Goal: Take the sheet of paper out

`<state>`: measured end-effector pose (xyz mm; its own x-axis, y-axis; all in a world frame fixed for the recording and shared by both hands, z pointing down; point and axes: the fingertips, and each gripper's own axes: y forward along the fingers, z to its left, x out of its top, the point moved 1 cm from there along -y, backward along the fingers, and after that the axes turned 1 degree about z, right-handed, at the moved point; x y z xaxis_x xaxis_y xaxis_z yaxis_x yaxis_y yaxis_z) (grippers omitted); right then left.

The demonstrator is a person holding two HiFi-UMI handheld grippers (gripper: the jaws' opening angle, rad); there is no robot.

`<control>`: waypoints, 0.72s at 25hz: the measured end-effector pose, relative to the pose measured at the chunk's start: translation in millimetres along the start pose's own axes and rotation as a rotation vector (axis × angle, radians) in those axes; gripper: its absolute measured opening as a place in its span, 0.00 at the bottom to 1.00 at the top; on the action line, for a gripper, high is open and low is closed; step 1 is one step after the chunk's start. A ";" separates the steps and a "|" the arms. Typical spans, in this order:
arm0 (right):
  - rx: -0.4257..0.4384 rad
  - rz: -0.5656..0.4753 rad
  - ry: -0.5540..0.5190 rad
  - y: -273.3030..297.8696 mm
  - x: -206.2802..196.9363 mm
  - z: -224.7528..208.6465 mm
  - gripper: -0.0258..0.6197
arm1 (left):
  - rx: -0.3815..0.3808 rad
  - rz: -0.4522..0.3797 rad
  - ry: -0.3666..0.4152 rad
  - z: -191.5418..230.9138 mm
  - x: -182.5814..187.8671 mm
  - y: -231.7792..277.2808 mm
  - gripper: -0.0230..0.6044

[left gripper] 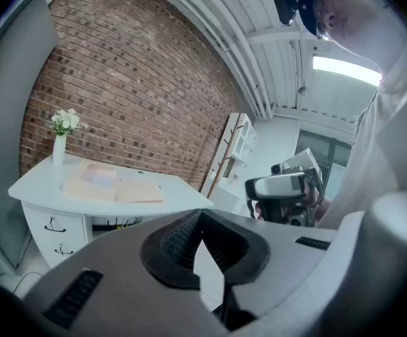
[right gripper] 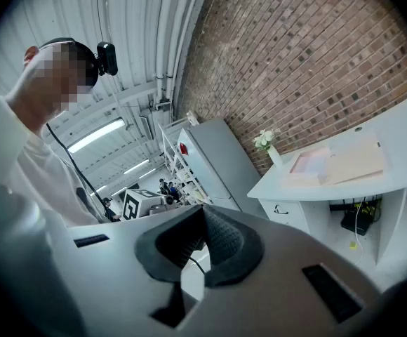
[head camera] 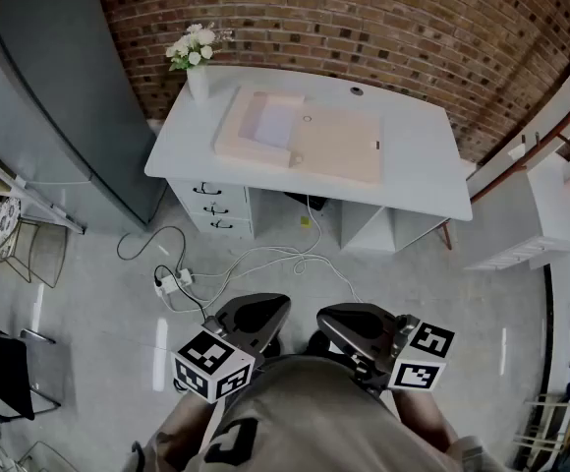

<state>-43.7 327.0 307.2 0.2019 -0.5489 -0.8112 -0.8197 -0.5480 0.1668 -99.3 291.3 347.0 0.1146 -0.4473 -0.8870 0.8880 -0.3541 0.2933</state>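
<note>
A beige folder point(head camera: 329, 146) lies open on the white desk point(head camera: 413, 180), far ahead of me. The pale sheet of paper point(head camera: 273, 121) rests in the folder's left half. Both grippers are held close to the person's chest, well short of the desk. My left gripper point(head camera: 263, 311) is shut with nothing between its tips, and so is my right gripper point(head camera: 342, 321). The left gripper view shows its tips point(left gripper: 201, 215) touching, with the folder point(left gripper: 139, 192) and sheet point(left gripper: 98, 177) in the distance. In the right gripper view the jaws point(right gripper: 202, 213) meet, and the folder point(right gripper: 359, 161) and sheet point(right gripper: 309, 162) lie far off.
A vase of white flowers point(head camera: 197, 62) stands on the desk's back left corner. A tall grey cabinet point(head camera: 59, 96) is to the left of the desk. Cables and a power strip point(head camera: 172, 283) lie on the floor between me and the desk. A white shelf unit point(head camera: 531, 229) stands at the right.
</note>
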 end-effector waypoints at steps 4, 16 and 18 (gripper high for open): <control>-0.007 0.001 0.002 -6.0 3.0 -2.0 0.08 | -0.007 0.002 0.007 -6.6 4.4 3.7 0.06; -0.015 -0.011 -0.034 -48.3 18.7 -33.4 0.08 | -0.013 0.030 0.036 -32.9 15.6 54.7 0.06; -0.003 -0.025 -0.019 -58.5 23.2 -41.9 0.08 | -0.015 0.039 0.044 -39.5 17.7 66.9 0.06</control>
<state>31.4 319.9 302.1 0.2123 -0.5228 -0.8256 -0.8128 -0.5635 0.1478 -20.3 292.2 336.8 0.1688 -0.4240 -0.8898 0.8889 -0.3245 0.3233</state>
